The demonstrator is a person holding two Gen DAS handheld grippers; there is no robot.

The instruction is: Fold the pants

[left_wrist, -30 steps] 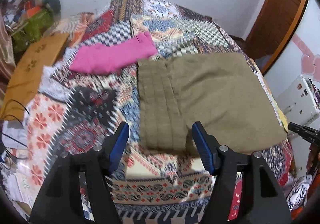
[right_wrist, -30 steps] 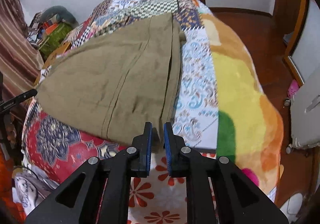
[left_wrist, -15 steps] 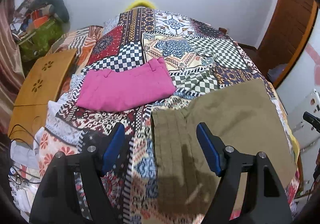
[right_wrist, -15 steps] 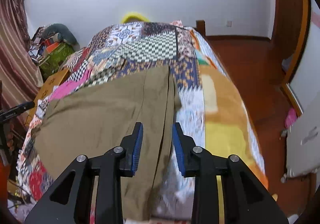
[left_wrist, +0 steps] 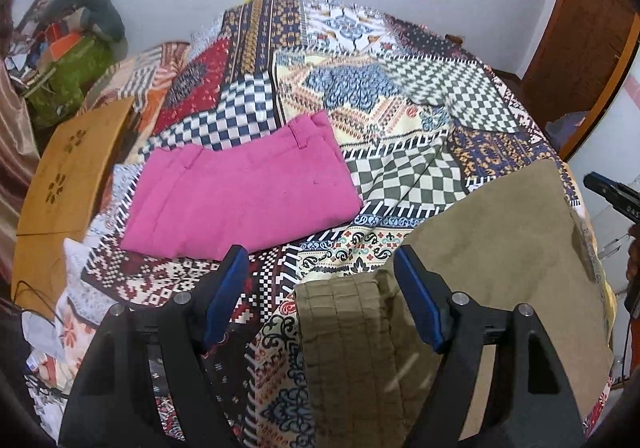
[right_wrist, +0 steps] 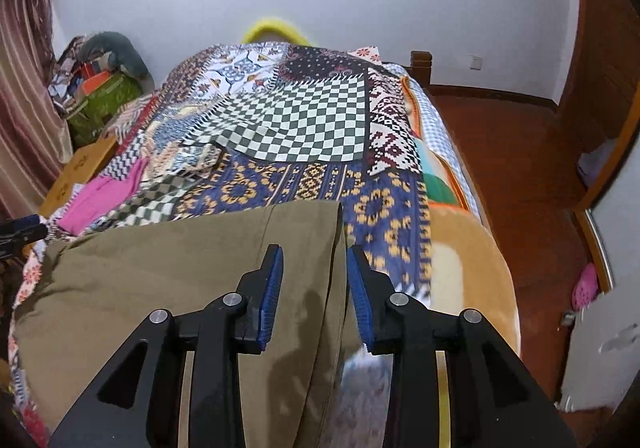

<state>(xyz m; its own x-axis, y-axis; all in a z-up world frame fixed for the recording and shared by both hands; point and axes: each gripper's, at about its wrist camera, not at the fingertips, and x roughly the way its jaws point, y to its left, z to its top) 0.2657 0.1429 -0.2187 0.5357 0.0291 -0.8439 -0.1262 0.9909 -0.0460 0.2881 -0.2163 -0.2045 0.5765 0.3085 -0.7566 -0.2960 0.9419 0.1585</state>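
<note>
On bed point(left_wrist: 360, 95), folded pants point(left_wrist: 500, 248) (olive)

Olive-khaki pants point(left_wrist: 500, 248) and folded pink pants point(left_wrist: 244, 199) lie on a multicoloured patchwork bedspread point(left_wrist: 360, 87) with checkerboard panels.

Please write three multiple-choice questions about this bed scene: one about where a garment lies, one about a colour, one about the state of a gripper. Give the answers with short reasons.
1. Where do the pink pants lie relative to the olive pants, in the left wrist view?
A. To their upper left, apart from them
B. On top of them
C. Under them

2. What colour are the gripper pads?
A. Red
B. Blue
C. White

3. What is the state of the left gripper?
A. Shut on the pink pants
B. Shut on the olive pants
C. Open, holding nothing

Answers:
1 A: patterned bedspread shows between the pink pants and olive pants.
2 B: the pads are blue.
3 C: the left gripper has wide jaws pressing nothing.
</note>
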